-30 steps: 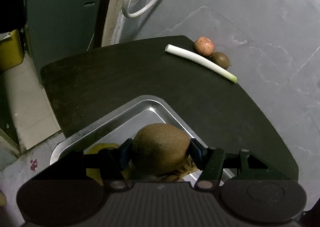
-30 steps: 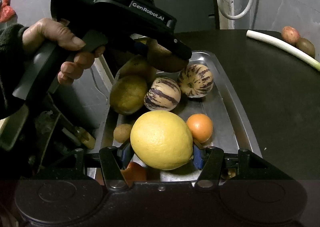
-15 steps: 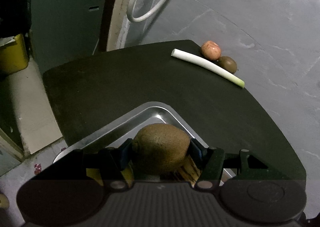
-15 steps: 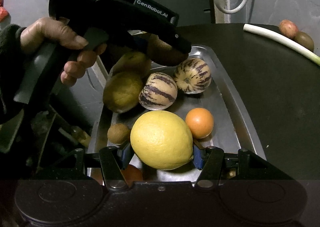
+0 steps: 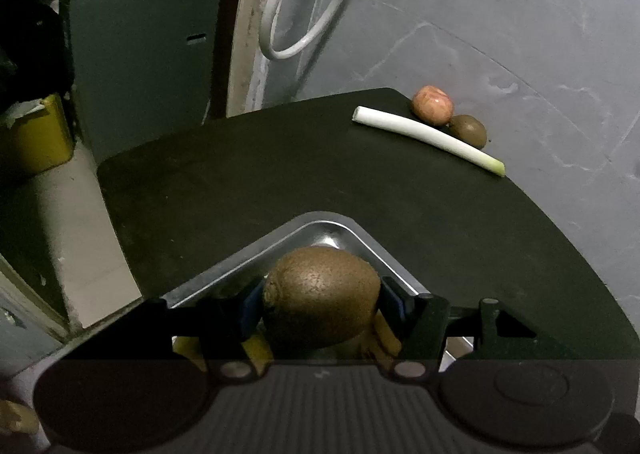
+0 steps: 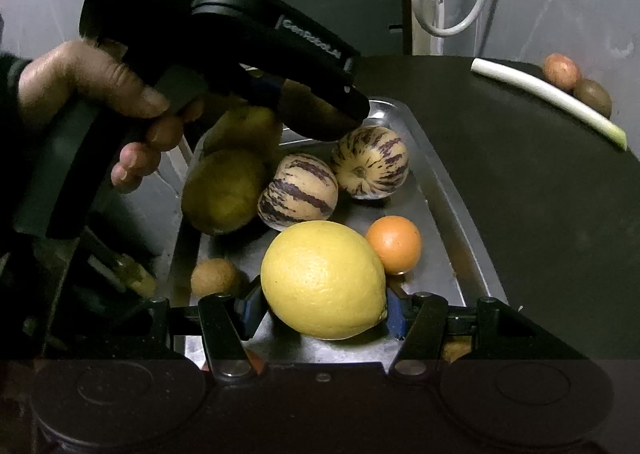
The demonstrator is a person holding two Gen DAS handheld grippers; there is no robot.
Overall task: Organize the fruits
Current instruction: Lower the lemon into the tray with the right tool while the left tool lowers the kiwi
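Note:
My left gripper (image 5: 320, 304) is shut on a brown kiwi (image 5: 320, 294), held above the far corner of the steel tray (image 5: 240, 266). In the right wrist view the left gripper's black body (image 6: 240, 50) hangs over the tray's back end, its fingertips hidden. My right gripper (image 6: 324, 304) is shut on a big yellow lemon (image 6: 324, 278) above the near end of the tray (image 6: 448, 206). In the tray lie two striped melons (image 6: 370, 162), an orange (image 6: 394, 244), two dull yellow-green fruits (image 6: 224, 190) and a small kiwi (image 6: 214, 278).
On the dark table (image 5: 280, 174) at the far right lie a white leek stalk (image 5: 428, 138), a pink fruit (image 5: 432, 104) and another kiwi (image 5: 468, 130), all close to the grey wall. A white hose (image 5: 296, 14) hangs behind. A hand (image 6: 92, 90) grips the left tool.
The left wrist view has tilted up a little, showing less of the tray and more wall. In the right wrist view the tray's fruits have slid slightly. Both grips are unchanged.

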